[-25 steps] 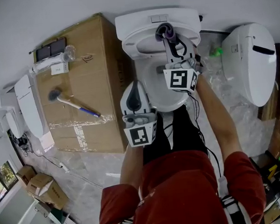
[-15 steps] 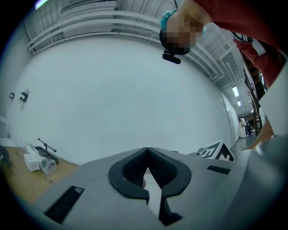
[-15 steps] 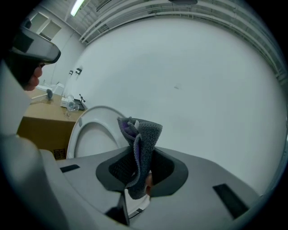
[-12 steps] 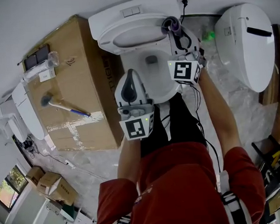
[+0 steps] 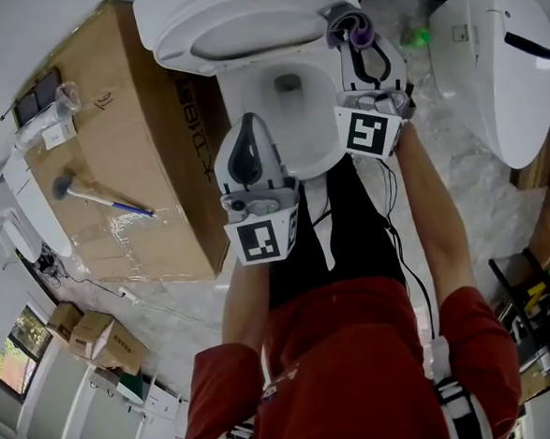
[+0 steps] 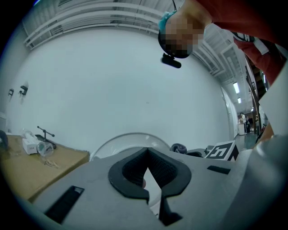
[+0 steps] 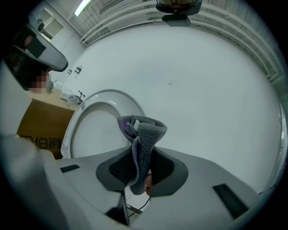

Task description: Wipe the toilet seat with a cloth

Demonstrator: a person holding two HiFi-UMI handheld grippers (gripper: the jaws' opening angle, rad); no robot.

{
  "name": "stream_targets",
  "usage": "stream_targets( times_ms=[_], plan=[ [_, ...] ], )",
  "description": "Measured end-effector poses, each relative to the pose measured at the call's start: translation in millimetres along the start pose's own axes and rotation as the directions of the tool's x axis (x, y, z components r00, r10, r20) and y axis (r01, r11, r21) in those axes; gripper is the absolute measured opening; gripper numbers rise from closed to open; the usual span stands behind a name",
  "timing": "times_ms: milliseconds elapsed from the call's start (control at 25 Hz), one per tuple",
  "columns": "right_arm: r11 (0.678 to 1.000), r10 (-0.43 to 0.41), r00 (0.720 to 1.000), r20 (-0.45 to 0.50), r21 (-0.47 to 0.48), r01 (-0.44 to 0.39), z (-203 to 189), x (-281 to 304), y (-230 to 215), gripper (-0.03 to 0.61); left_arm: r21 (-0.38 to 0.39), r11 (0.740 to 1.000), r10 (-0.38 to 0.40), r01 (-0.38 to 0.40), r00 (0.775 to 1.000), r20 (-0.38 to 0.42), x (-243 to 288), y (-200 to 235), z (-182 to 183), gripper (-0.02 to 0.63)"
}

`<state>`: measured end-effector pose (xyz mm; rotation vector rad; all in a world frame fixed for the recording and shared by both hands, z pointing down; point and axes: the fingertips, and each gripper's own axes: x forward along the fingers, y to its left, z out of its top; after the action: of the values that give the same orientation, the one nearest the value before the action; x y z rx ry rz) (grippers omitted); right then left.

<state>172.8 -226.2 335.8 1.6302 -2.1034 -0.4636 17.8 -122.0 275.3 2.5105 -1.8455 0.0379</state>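
Two tools, two states: your right hand-held gripper [image 7: 142, 167] pinches the cloth [image 7: 144, 134] by its bunched middle, above the toilet's [image 5: 308, 161] right rim; your left hand-held gripper [image 6: 147, 158] is pressed together, empty. Judge the cloth light, soft and floppy, so hold the bunch firmly.

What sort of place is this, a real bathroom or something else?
Likely a workshop or storeroom, not a lived-in bathroom: the toilet stands beside a big cardboard box, another white toilet fixture sits loose at its other side, and small cartons sit nearby.
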Motion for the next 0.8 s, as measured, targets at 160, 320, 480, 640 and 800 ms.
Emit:
stream_targets(
  times_ms=[160, 320, 480, 640, 800],
  plan=[
    [0.998, 0.034, 0.997, -0.068, 0.045, -0.031, -42, 2, 24, 0.067, -0.036, 0.999, 0.018, -0.019, 0.999, -0.029, 2, 3, -22, 0.012],
    [0.996, 0.056, 0.991, -0.121, 0.078, -0.047, -84, 8, 46, 0.067, -0.034, 0.999, 0.022, -0.024, 0.999, -0.049, 2, 8, -48, 0.012],
    [0.99, 0.071, 0.982, -0.177, 0.136, -0.047, -115, 9, 66, 0.067, -0.039, 0.999, 0.03, -0.033, 0.997, -0.07, 2, 14, -77, 0.012],
    [0.984, 0.106, 0.97, -0.221, 0.162, -0.07, -149, 11, 91, 0.067, -0.047, 0.998, 0.037, -0.042, 0.996, -0.085, 0, 18, -104, 0.012],
    [0.987, 0.125, 0.968, -0.216, 0.13, -0.098, -160, 12, 111, 0.067, -0.055, 0.997, 0.048, -0.053, 0.994, -0.094, -2, 22, -125, 0.012]
  ],
)
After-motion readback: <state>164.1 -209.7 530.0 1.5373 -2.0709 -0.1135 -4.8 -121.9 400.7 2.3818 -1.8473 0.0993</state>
